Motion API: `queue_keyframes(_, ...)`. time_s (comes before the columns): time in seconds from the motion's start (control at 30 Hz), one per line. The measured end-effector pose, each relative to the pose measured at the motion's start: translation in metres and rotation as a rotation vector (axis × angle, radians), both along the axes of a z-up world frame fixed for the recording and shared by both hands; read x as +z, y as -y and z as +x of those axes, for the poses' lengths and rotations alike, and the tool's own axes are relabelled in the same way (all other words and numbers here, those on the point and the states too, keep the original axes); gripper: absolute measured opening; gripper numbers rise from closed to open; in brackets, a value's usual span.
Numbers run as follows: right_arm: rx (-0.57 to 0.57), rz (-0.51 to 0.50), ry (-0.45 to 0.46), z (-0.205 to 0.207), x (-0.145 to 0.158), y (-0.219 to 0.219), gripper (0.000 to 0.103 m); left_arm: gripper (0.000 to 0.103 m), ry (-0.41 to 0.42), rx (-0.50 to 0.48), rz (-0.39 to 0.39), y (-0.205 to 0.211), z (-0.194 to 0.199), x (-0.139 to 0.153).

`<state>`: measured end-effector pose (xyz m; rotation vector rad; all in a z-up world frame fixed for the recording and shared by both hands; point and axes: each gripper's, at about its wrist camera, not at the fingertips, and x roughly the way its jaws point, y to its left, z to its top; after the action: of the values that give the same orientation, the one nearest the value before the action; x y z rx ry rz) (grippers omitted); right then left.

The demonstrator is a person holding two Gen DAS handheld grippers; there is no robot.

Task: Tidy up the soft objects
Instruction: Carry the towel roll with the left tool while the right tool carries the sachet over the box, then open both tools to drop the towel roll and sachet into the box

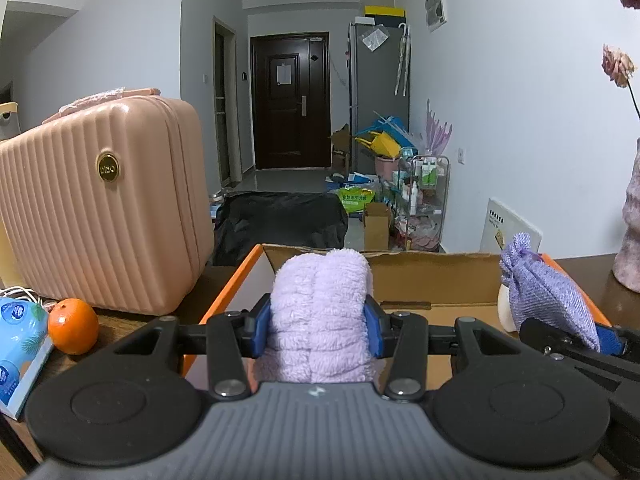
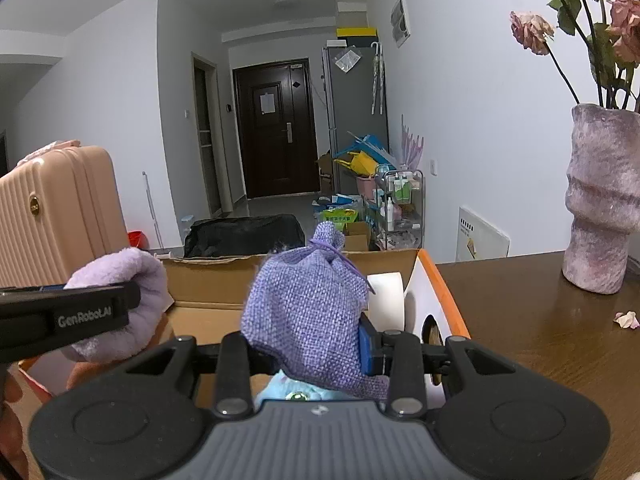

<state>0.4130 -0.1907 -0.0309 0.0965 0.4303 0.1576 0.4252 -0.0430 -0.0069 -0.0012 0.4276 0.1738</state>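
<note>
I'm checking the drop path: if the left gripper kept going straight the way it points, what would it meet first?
Probably the far wall of the cardboard box. The left gripper, shut on the fluffy lilac towel, points slightly down over the open box; depth is unclear.

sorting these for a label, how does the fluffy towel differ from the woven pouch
The towel is pale lilac, plush and rolled; the pouch is deeper purple, coarse-woven and tied at the neck. The towel sits in the left gripper, the pouch in the right gripper. Both are soft, purple and held over the open box.
</note>
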Motion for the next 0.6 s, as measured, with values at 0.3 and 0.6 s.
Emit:
queue_keyframes(0.3, -0.013, 0.004, -0.01, 0.0, -0.002, 0.003, 0.04, 0.065, 0.02, 0.051, 0.0, -0.005, -0.001, 0.001)
queue_keyframes(0.6, -0.05, 0.035, 0.03, -0.005, 0.001, 0.011, 0.096, 0.103, 0.107, 0.105, -0.017, -0.012, -0.01, 0.01)
